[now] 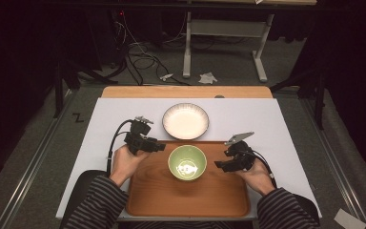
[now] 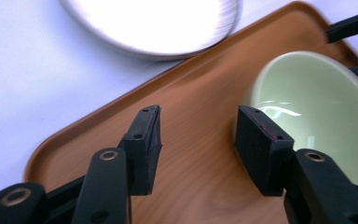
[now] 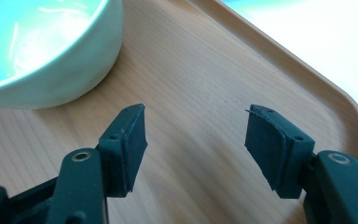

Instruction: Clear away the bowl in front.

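Note:
A light green bowl [image 1: 187, 162] stands upright on a wooden tray [image 1: 186, 198], in its far half. My left gripper [image 1: 159, 146] hovers over the tray just left of the bowl, open, with nothing between its jaws; the green bowl [image 2: 324, 109] lies past its right fingertip. My right gripper [image 1: 220, 165] is to the right of the bowl, also open and empty above bare tray wood [image 3: 205, 79], with the green bowl [image 3: 46, 51] off to its left. A white bowl [image 1: 185, 120] sits on the white tabletop just beyond the tray.
The tray rests on a white sheet [image 1: 267, 119] covering the table, whose wooden far edge [image 1: 186, 91] shows. Beyond lie cables [image 1: 143, 57], a metal stand [image 1: 224, 43] and dark floor. The near half of the tray is bare wood.

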Motion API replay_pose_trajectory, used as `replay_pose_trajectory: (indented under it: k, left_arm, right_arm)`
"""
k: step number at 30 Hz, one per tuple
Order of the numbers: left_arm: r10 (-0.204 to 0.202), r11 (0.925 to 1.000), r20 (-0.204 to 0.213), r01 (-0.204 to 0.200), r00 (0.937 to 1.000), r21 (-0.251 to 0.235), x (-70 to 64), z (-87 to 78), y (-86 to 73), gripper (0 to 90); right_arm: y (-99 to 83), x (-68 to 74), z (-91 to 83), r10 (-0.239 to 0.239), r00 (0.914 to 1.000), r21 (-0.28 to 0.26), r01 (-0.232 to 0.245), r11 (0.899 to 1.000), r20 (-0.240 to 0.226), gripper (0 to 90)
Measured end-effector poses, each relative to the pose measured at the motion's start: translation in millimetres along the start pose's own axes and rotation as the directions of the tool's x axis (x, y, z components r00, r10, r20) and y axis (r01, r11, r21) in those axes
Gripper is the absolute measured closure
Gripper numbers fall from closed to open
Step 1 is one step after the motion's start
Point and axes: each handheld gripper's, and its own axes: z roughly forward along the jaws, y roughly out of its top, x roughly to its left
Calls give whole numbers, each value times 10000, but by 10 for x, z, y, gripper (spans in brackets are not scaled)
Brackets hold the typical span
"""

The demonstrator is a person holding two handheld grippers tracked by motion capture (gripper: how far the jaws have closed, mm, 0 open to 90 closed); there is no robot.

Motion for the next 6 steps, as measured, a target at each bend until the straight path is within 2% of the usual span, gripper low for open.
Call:
replay_pose_trajectory:
  k: [3, 6]
  left_arm:
    - [-146, 9999, -343, 145, 9993, -44, 109, 17, -3, 509]
    - [-215, 9997, -363, 212, 9991, -73, 130, 23, 0, 502]
  right_arm:
    - [1, -3, 9, -100, 9999, 10, 100, 9999, 9, 397]
    - [2, -1, 2, -5, 10000, -5, 5, 10000, 15, 398]
